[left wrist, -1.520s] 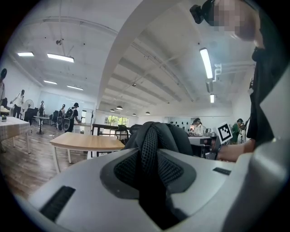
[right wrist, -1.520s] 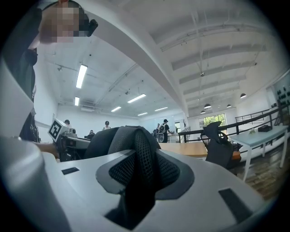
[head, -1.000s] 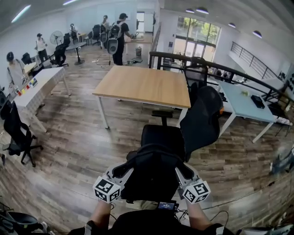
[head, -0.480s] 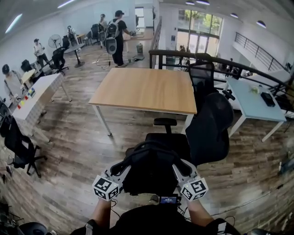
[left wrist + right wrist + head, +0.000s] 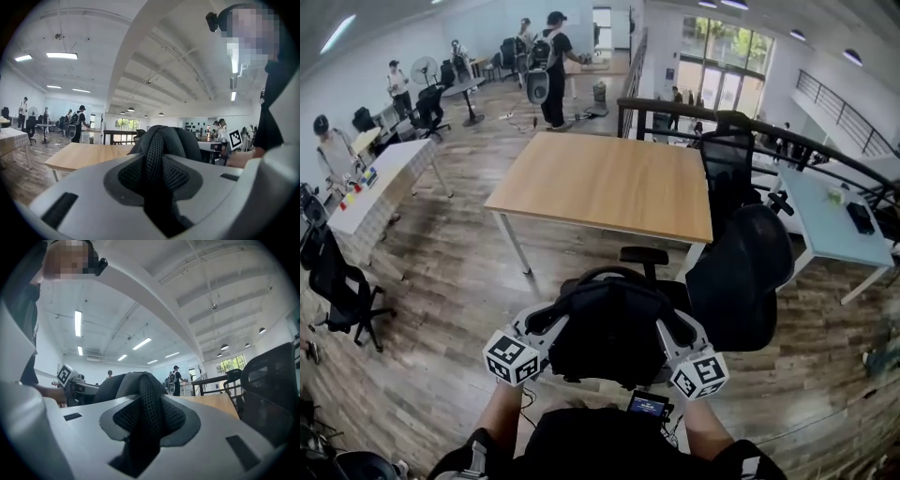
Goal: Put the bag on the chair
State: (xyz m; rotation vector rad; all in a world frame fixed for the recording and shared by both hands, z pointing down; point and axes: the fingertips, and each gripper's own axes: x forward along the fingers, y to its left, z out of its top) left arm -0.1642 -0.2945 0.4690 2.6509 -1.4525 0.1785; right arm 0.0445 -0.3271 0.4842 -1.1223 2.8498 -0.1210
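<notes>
Two straps of the bag (image 5: pixel 609 330) are clenched by the left hand-held gripper (image 5: pixel 157 174) and right hand-held gripper (image 5: pixel 143 420); held aloft before the chair (image 5: pixel 739 286), it must next be lowered onto the seat

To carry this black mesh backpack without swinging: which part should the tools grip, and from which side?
The padded mesh shoulder straps, one per tool, from the person's side. Each strap stands as an upright ridge that fits between the jaws, as the left tool and right tool show. Two spaced holds should keep the black mesh backpack level.
</notes>
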